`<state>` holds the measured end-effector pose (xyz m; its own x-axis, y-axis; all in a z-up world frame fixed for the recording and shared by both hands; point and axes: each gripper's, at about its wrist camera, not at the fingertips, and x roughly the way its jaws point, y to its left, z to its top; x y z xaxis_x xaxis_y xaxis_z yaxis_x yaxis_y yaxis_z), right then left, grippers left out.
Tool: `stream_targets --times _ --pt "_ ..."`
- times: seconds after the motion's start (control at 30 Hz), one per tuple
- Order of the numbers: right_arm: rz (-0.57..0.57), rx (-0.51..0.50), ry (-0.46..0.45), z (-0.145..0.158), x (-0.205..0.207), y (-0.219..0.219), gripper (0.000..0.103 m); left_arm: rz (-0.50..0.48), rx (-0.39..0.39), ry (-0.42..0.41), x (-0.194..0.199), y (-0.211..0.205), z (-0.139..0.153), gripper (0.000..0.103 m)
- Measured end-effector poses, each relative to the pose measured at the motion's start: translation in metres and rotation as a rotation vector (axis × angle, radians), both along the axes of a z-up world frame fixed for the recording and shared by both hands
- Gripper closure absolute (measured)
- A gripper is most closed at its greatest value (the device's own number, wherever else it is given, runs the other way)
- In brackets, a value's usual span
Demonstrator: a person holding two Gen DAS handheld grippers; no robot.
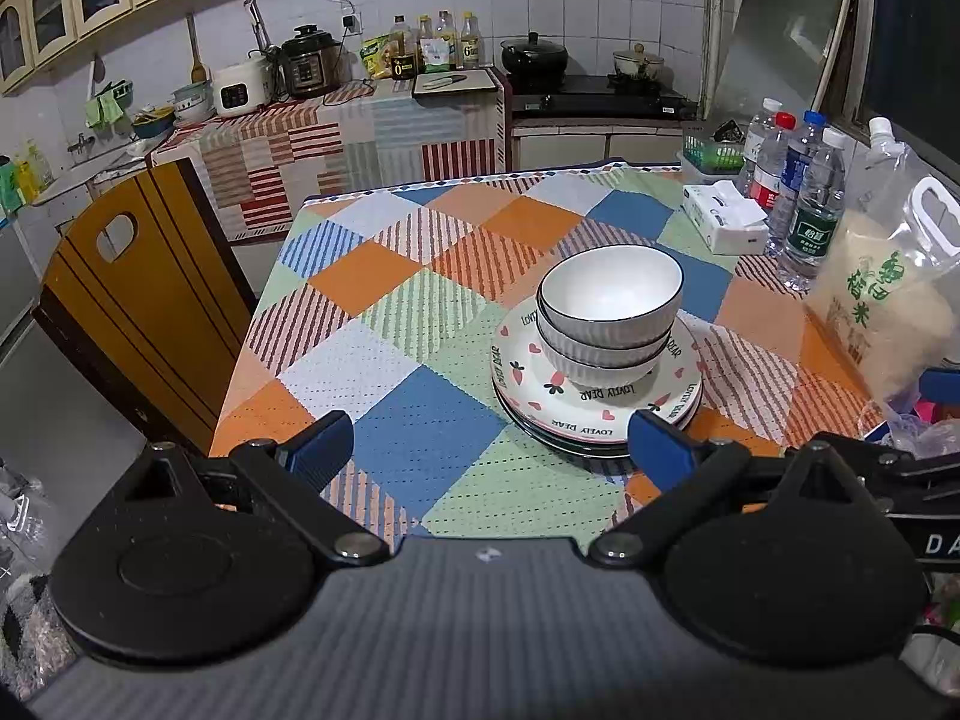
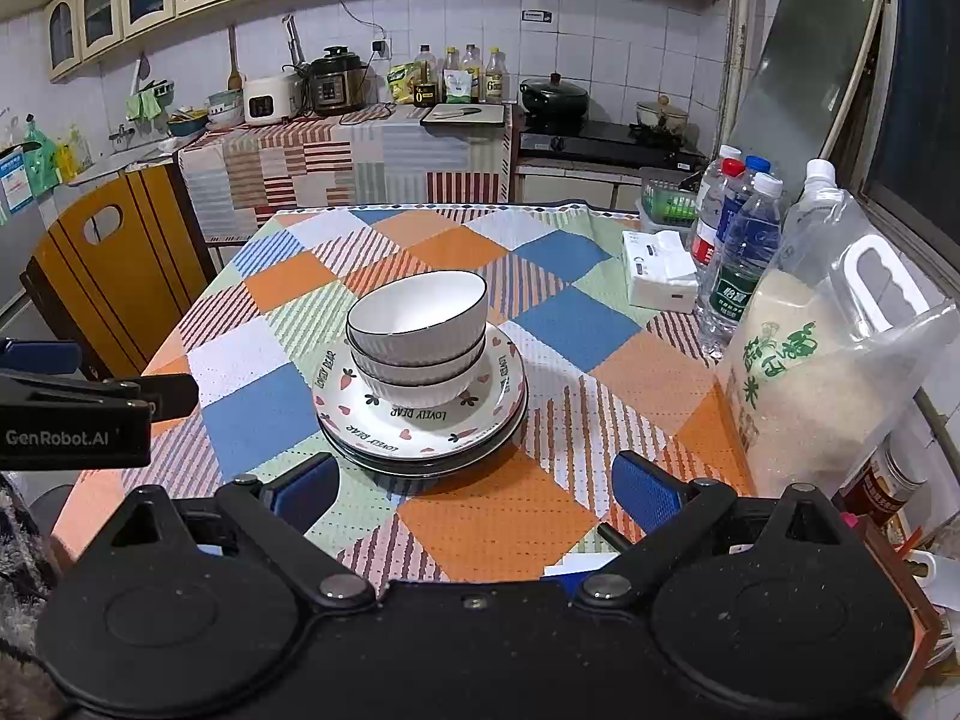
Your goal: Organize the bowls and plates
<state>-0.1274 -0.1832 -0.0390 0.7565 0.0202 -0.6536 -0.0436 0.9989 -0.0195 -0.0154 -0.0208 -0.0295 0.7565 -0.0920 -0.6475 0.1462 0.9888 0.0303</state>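
Note:
A stack of white ribbed bowls (image 1: pixel 609 312) with dark rims sits on a stack of "LOVELY DEAR" plates (image 1: pixel 600 414) on the checked tablecloth (image 1: pixel 420 300). In the right wrist view the bowls (image 2: pixel 417 330) and plates (image 2: pixel 420 420) lie straight ahead. My left gripper (image 1: pixel 489 444) is open and empty, just short of the plates, its right finger near their front rim. My right gripper (image 2: pixel 474 492) is open and empty, in front of the plates. The left gripper's body (image 2: pixel 78 414) shows at the left of the right wrist view.
Water bottles (image 1: pixel 798 192), a tissue pack (image 1: pixel 726 219) and a bag of rice (image 1: pixel 882 306) stand along the table's right side. A wooden chair (image 1: pixel 138 300) stands at the left. A kitchen counter with appliances (image 1: pixel 300 69) runs behind.

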Motion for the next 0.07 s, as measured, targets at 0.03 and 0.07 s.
stream_targets --times 0.03,0.07 --pt "0.001 0.000 0.001 -0.0004 0.0001 -0.0002 0.004 0.000 -0.001 0.000 0.0000 0.0001 0.0000 0.004" --pt "0.001 0.000 0.001 -0.0004 -0.0002 -0.0007 0.004 0.000 -0.002 0.000 0.0001 0.0001 0.0000 0.004"
